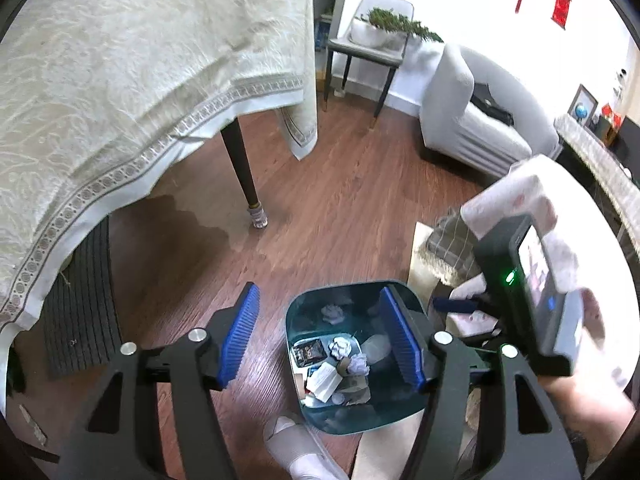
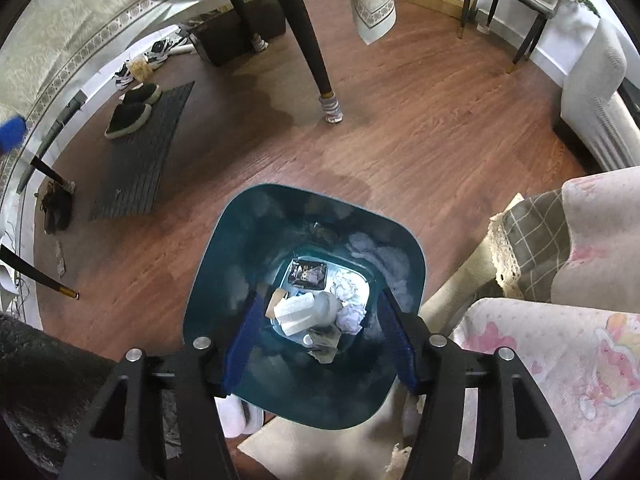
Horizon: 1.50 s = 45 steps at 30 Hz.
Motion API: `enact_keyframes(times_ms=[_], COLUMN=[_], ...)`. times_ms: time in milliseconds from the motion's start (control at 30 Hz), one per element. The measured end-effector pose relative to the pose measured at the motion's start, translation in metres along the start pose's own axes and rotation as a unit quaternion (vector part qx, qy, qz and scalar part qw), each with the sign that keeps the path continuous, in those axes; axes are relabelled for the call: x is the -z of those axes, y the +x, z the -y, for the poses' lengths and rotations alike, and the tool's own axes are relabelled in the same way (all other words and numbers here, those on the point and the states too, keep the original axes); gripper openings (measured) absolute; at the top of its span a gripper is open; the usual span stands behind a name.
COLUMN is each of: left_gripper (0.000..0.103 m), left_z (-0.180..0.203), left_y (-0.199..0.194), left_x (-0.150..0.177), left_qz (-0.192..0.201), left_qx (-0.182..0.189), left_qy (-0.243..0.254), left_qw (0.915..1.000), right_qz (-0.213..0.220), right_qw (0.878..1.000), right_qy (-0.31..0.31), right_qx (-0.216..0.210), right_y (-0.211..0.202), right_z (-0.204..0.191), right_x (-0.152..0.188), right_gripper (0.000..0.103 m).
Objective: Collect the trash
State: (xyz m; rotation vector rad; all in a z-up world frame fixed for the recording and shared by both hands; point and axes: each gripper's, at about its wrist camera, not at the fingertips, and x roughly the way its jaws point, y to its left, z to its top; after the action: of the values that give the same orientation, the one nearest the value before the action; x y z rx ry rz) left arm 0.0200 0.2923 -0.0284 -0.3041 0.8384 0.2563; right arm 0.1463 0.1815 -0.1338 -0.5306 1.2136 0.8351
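A teal trash bin (image 1: 298, 312) stands on the wooden floor and holds crumpled paper (image 1: 341, 347), a dark wrapper (image 1: 308, 351) and other scraps. My left gripper (image 1: 320, 334) is open and empty above the bin's left rim. In the right wrist view the bin (image 2: 224, 248) lies straight below, with paper balls (image 2: 347, 284), a plastic bottle (image 2: 308, 308) and a wrapper (image 2: 308, 271) inside. My right gripper (image 2: 318, 344) is open and empty over the bin's mouth; its body also shows in the left wrist view (image 1: 528, 296).
A table with a cream cloth (image 1: 120, 80) and dark legs (image 2: 308, 48) stands behind the bin. A dark mat (image 2: 148, 152) with slippers (image 2: 130, 114) lies left. A white sofa (image 1: 472, 120), a chair (image 1: 368, 48) and a checked cloth (image 2: 532, 236) are to the right. My slippered foot (image 1: 296, 448) is beside the bin.
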Motion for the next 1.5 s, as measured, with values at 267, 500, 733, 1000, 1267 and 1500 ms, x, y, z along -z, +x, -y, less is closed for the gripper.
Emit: enact_keyframes(times_ms=[267,500,733,1000,1267,1500], left_gripper=[0.079,0.090,0.095,0.096,0.099,0.099], left_z=[0.011,0.025,0.034,0.057,0.089,0.106], left_y=[-0.032,-0.050,-0.071,-0.091,-0.114,-0.127], left_x=[-0.010,-0.013,-0.023,-0.027,-0.012,0.013], left_qz=[0.052,0.080,0.101,0.118,0.139,0.163], left_qx=[0.014,-0.002,-0.010,-0.021,-0.041,-0.038], left_qy=[0.006,0.034,0.022,0.030,0.063,0.090], left_qw=[0.9985,0.9963,0.9946,0.9924,0.9874,0.9818], right_qz=[-0.014,0.007,0.068,0.155,0.230,0.287], right_qw=[1.000,1.000,0.998,0.986,0.963,0.930], right_qy=[-0.006,0.003,0.013,0.045,0.095,0.160], right_qx=[0.004,0.000,0.005,0.043,0.104,0.166], right_y=[-0.001,-0.025,-0.083,-0.165,-0.246,-0.295], right_z=[0.000,0.001,0.011,0.035,0.073,0.107], right_x=[0.007,0.014,0.021,0.048,0.096,0.175], right_gripper=[0.060,0.060,0.071,0.083,0.099,0.099])
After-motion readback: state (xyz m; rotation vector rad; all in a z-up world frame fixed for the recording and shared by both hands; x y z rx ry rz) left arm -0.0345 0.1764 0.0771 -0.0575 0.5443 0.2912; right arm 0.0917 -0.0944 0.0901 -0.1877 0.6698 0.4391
